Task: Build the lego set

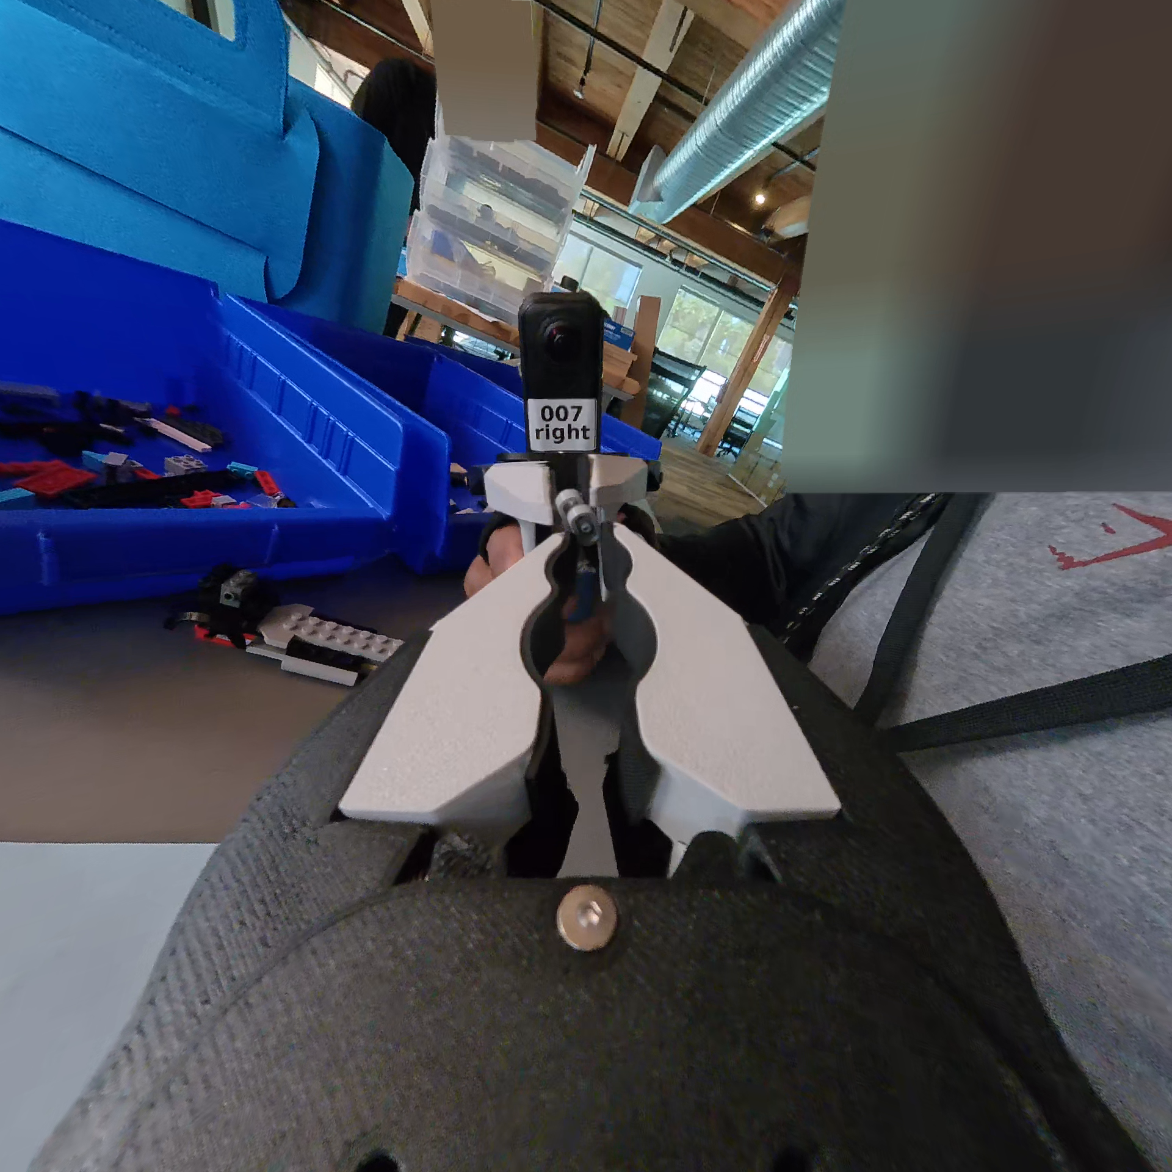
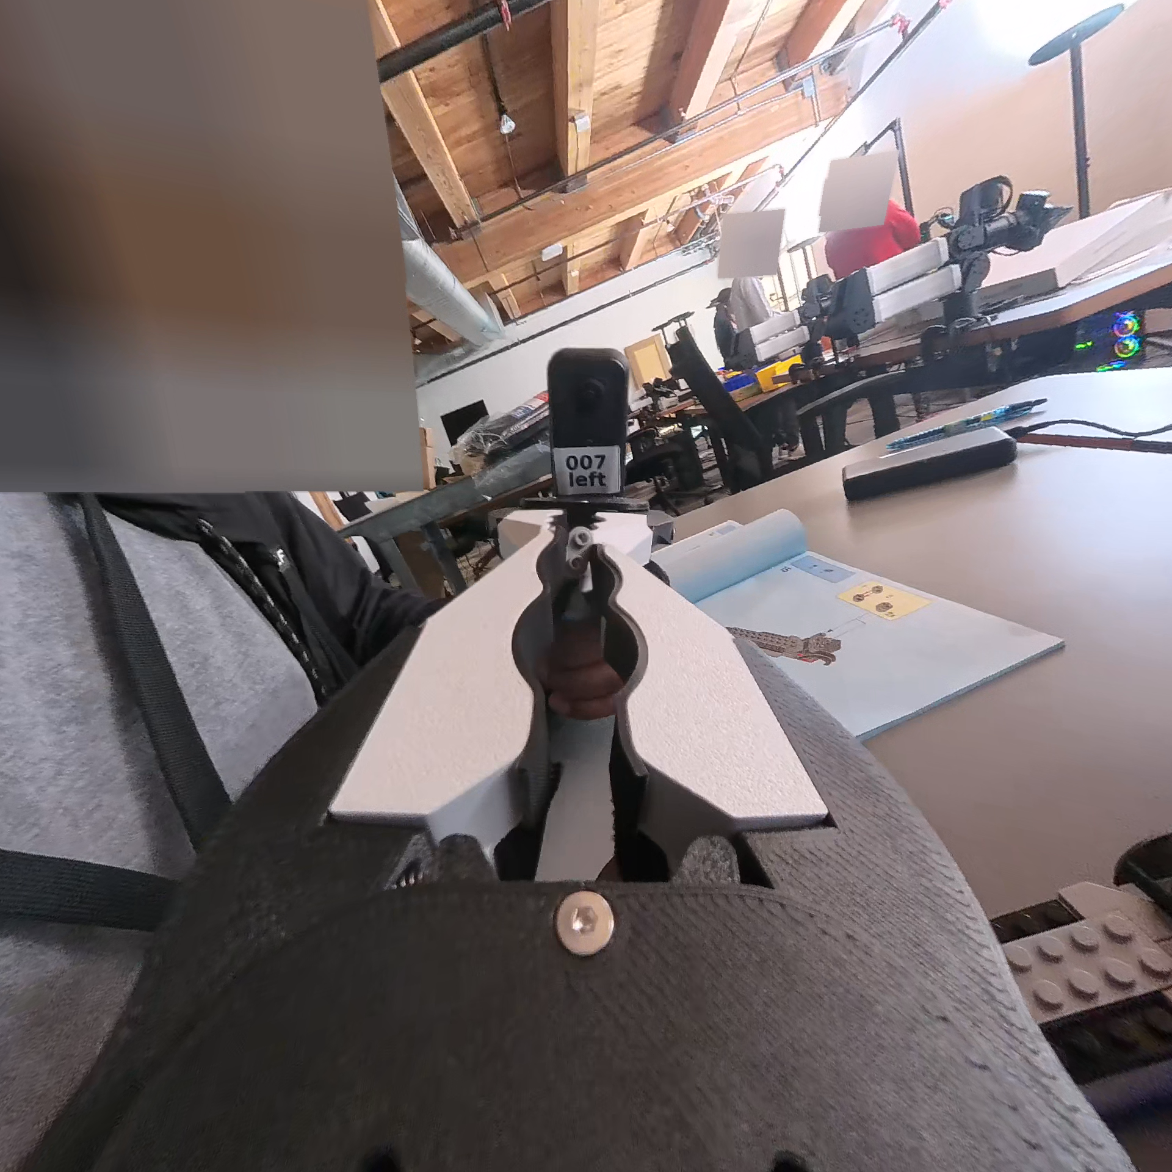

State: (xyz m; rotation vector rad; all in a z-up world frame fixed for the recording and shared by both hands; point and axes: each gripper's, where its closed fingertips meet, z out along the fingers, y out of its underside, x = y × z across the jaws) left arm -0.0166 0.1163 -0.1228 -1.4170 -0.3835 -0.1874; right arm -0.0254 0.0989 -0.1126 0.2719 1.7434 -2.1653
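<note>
My two grippers point at each other, tip to tip, above the table in front of a person's grey sweater. In the left wrist view my left gripper (image 1: 586, 542) is shut on a thin blue lego pin (image 1: 585, 590). A small grey lego connector (image 1: 574, 512) sits at its tips. The right gripper (image 1: 561, 491) faces it just behind this piece. In the right wrist view my right gripper (image 2: 574, 561) is shut on a thin grey piece (image 2: 572, 607). The grey connector (image 2: 578, 546) lies between it and the left gripper (image 2: 586, 529).
A blue bin (image 1: 330, 526) with loose lego pieces stands at the left. A part-built black, grey and white model (image 1: 304, 634) lies on the table; it also shows in the right wrist view (image 2: 1091, 964). An open instruction booklet (image 2: 824, 640) and a black device (image 2: 926, 463) lie beyond. Less than 4 cm separates the two grippers' tips.
</note>
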